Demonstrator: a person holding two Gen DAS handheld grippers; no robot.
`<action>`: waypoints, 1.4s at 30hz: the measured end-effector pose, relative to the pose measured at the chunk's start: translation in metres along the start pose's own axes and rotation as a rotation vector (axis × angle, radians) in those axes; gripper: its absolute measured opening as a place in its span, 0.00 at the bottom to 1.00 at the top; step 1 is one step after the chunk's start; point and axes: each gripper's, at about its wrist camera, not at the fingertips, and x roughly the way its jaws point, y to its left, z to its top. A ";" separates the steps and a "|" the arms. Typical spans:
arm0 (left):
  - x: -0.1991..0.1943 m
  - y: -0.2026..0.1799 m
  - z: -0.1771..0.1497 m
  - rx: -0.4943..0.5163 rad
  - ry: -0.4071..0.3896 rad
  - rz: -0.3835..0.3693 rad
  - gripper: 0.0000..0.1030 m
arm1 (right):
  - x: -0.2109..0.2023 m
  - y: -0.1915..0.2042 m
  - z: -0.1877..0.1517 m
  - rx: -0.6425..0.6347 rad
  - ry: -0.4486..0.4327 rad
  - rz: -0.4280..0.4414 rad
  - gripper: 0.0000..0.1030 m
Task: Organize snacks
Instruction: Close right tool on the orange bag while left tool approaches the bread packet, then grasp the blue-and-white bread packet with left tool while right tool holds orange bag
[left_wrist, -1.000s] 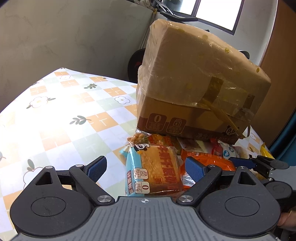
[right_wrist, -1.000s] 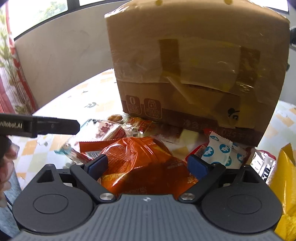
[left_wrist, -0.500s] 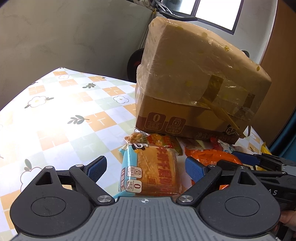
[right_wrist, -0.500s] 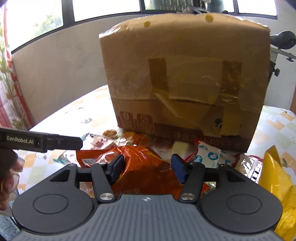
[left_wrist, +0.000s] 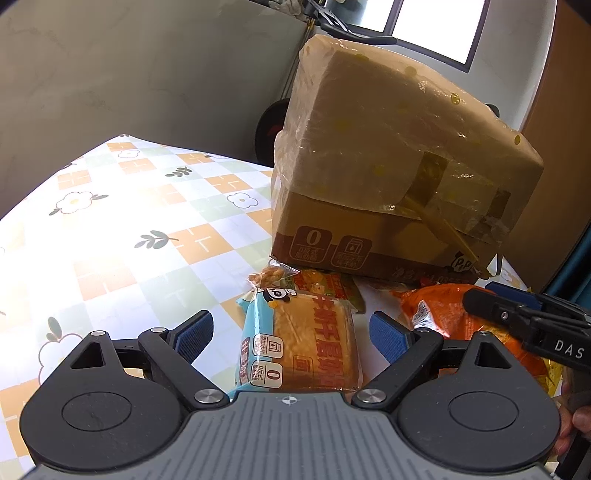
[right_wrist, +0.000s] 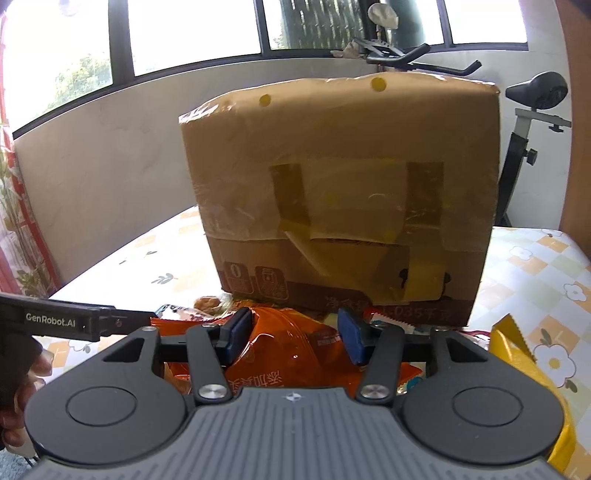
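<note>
the bottom of the blue pack (left_wrist: 295, 350) is hidden behind the left gripper (left_wrist: 291, 332). most of the orange bag (right_wrist: 291, 343) is covered by the right gripper (right_wrist: 295, 334) (only the middle part peeks out between the fingers). the yellow bag (right_wrist: 524, 365) is cut off by the picture's edge. small snacks at the foot of the box (right_wrist: 343, 192) are mostly hidden, and their print is too small to read.
</note>
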 end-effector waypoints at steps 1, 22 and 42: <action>0.000 0.000 0.000 -0.001 -0.001 0.001 0.90 | -0.001 0.000 0.000 0.003 -0.005 -0.002 0.53; 0.031 -0.027 -0.012 0.132 0.078 0.038 0.92 | 0.002 -0.014 -0.004 0.070 0.011 -0.076 0.53; 0.019 0.003 -0.025 -0.004 0.060 0.073 0.73 | 0.018 0.022 -0.019 -0.102 0.094 -0.071 0.76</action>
